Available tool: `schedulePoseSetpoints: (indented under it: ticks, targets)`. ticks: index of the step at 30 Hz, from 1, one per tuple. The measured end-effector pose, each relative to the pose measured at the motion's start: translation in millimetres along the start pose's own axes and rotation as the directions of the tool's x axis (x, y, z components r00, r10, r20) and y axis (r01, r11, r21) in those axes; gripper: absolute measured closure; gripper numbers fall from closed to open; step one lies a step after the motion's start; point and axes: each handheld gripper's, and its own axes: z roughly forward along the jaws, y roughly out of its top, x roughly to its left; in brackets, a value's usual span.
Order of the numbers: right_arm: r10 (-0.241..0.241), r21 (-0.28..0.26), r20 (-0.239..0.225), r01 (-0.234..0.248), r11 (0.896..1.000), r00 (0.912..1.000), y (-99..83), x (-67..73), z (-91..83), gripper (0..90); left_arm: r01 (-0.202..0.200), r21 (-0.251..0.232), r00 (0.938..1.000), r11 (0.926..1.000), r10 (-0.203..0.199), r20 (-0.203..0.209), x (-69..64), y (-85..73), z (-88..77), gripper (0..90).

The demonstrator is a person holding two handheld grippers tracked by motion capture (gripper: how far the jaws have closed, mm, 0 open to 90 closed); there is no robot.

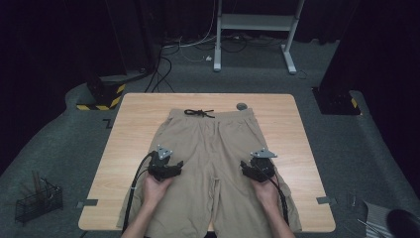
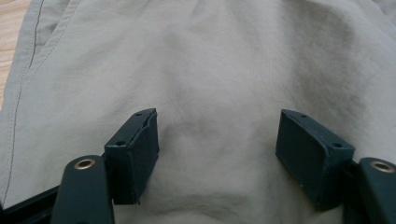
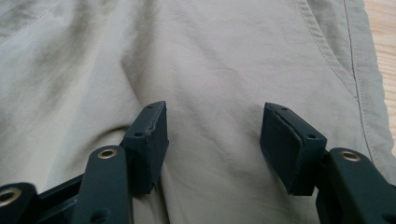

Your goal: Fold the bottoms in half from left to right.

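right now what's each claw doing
left claw: open, empty, above the beige fabric shorts
right claw: open, empty, above the shorts

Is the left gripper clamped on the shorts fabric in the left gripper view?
No. The left gripper has its jaws standing wide apart over the flat khaki shorts, with no fabric pinched between them.

Light wooden table (image 1: 133, 106); khaki shorts (image 1: 210, 144) spread flat on it; small grey disc (image 1: 241, 106) near waistband.
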Motion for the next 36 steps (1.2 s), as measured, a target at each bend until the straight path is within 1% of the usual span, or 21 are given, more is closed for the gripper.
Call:
schedulePoseSetpoints:
  ticks: [2, 3, 8, 9, 10, 16, 22, 23, 29, 31, 36]
  targets:
    - [0.0, 0.002, -0.002, 0.0, 1.0, 1.0, -0.8, 0.5, -1.0, 41.7, 0.002, -0.001, 1.0, 1.0, -0.002, 0.0, -0.8, -0.9, -0.9, 30.0]
    - [-0.004, 0.0, -0.002, 0.004, 1.0, 1.0, -1.9, 0.8, -2.1, 41.7, -0.004, 0.001, 1.0, 1.0, 0.004, -0.001, -0.8, -1.5, -1.9, 30.0]
    - [-0.004, 0.0, -0.003, 0.004, 1.0, 1.0, -7.3, 4.3, -8.0, 41.7, -0.011, 0.0, 0.9999, 0.9999, 0.011, 0.006, -3.6, -6.2, -7.2, 30.0]
    - [-0.005, 0.002, -0.004, 0.005, 1.0, 1.0, -9.9, 5.9, -11.1, 41.7, -0.007, 0.0, 0.9999, 1.0, 0.007, 0.008, -4.6, -7.5, -8.5, 30.0]
    - [-0.008, -0.001, -0.006, 0.008, 1.0, 1.0, -11.2, 6.5, -12.3, 41.7, -0.012, 0.0, 0.9999, 0.9999, 0.012, 0.008, -5.6, -10.0, -11.4, 30.0]
    - [-0.015, 0.0, -0.014, 0.015, 1.0, 0.9998, -19.2, 10.7, -21.2, 41.6, -0.018, -0.001, 0.9998, 0.9998, 0.018, 0.011, -9.2, -16.4, -18.6, 30.0]
    - [-0.014, 0.002, -0.021, 0.014, 1.0, 0.9997, -28.2, 17.0, -31.3, 41.6, -0.017, -0.001, 0.9997, 0.9999, 0.017, 0.019, -13.2, -24.1, -27.1, 30.1]
    - [-0.021, -0.001, -0.021, 0.021, 1.0, 0.9996, -29.9, 17.7, -32.9, 41.6, -0.016, -0.003, 0.9997, 0.9999, 0.016, 0.02, -13.8, -25.1, -28.2, 30.1]
    - [-0.02, 0.001, -0.024, 0.02, 1.0, 0.9995, -38.7, 24.0, -42.7, 41.5, -0.018, -0.003, 0.9997, 0.9998, 0.018, 0.018, -16.7, -31.0, -34.8, 30.1]
    - [-0.02, -0.001, -0.022, 0.02, 1.0, 0.9995, -39.6, 24.7, -43.5, 41.6, -0.017, -0.003, 0.9997, 0.9998, 0.017, 0.018, -17.4, -32.4, -36.3, 30.2]
    - [-0.032, -0.001, -0.033, 0.032, 0.999, 0.9989, -45.2, 27.0, -49.7, 41.5, -0.011, -0.002, 0.9999, 0.9999, 0.011, 0.011, -20.7, -38.6, -43.4, 29.9]
